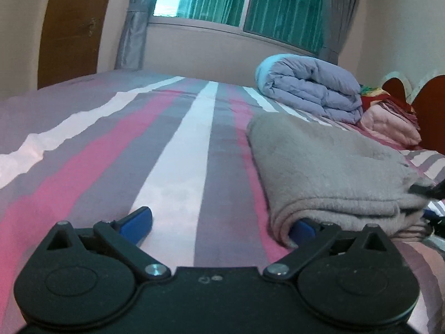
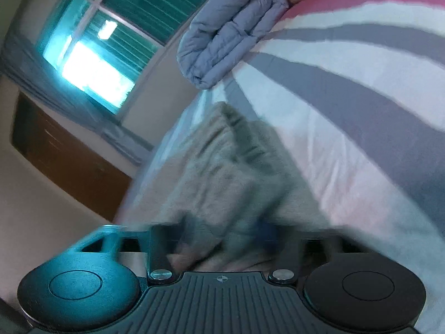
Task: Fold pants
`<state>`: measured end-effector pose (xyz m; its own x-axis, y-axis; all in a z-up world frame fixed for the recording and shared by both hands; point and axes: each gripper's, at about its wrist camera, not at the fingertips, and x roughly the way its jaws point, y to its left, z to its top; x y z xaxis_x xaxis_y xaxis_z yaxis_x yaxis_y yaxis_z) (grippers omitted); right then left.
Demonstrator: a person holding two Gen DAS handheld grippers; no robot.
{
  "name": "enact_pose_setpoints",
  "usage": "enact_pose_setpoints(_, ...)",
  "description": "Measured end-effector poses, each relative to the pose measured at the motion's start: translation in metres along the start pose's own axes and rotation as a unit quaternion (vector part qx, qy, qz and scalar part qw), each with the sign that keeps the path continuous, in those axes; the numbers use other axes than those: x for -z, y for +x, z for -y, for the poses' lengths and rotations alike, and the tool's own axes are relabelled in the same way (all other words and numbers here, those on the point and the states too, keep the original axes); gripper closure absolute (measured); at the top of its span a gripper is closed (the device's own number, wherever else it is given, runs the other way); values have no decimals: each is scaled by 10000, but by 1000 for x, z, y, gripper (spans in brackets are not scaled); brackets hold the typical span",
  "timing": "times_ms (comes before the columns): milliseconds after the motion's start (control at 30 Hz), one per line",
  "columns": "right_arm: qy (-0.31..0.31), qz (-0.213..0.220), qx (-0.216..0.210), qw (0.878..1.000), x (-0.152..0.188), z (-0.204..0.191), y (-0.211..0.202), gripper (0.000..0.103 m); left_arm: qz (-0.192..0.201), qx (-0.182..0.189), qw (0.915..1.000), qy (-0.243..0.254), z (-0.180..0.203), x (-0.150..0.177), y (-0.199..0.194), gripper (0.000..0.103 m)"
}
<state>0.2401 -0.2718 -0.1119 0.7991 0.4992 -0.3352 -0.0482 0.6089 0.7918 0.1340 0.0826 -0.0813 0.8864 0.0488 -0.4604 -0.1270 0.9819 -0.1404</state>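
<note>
The grey fleece pants (image 1: 328, 167) lie folded in a thick stack on the striped bed, right of centre in the left wrist view. My left gripper (image 1: 222, 222) is open wide, low over the sheet; its right blue fingertip (image 1: 303, 228) is tucked under the near left corner of the stack, and its left fingertip (image 1: 139, 220) rests on bare sheet. In the blurred, tilted right wrist view the grey pants (image 2: 222, 172) fill the space just ahead of my right gripper (image 2: 222, 236), whose fingers are smeared and partly hidden by cloth. A dark tip of the right gripper (image 1: 428, 189) touches the stack's right edge.
A rolled lilac duvet (image 1: 311, 89) and pink folded bedding (image 1: 389, 125) lie at the head of the bed by a red-brown headboard (image 1: 428, 111). A window with green blinds (image 1: 250, 0), grey curtains and a wooden door (image 1: 69, 27) are behind. The striped sheet (image 1: 111, 144) stretches left.
</note>
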Motion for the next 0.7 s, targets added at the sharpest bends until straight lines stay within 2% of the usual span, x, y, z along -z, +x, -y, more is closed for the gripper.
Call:
enact_pose_setpoints(100,-313,411,-439,9977,1,-11,-23,65,111,-50,9998,131,4,0,-4,7)
enact_pose_setpoints(167,-425,562,-563,9959,3,-13,-32,65,8,-46,9998,189,6,1,-2,6)
enact_pose_setpoints(200,-386,415,-304,9979,5,-7,-26,65,-58,-57,9997,239,7,1,1,5)
enact_pose_setpoints(233,-191,41,145,9997,6,3,-10,66,-81,-71,9995,286,8,1,1,5)
enact_pose_setpoints(267,86,-156,199,9996,8,15,-1,66,-85,-81,9995,304,9,1,-1,5)
enact_pose_setpoints(300,282,-117,86,9995,6,19,-2,64,-107,-84,9994,311,9,1,-1,5)
enact_pose_setpoints(500,235,-39,-50,9997,8,15,-25,55,-189,-51,9971,730,9,1,-18,6)
enact_pose_setpoints(567,169,121,-23,9998,6,12,-38,52,16,-68,9970,766,6,-1,-30,6)
enact_pose_setpoints(667,241,628,104,9977,1,15,-67,52,542,-33,9979,353,-10,-9,-50,6)
enact_pose_setpoints(700,152,829,151,9963,-1,12,-76,52,603,-11,9980,212,-13,-13,-50,6)
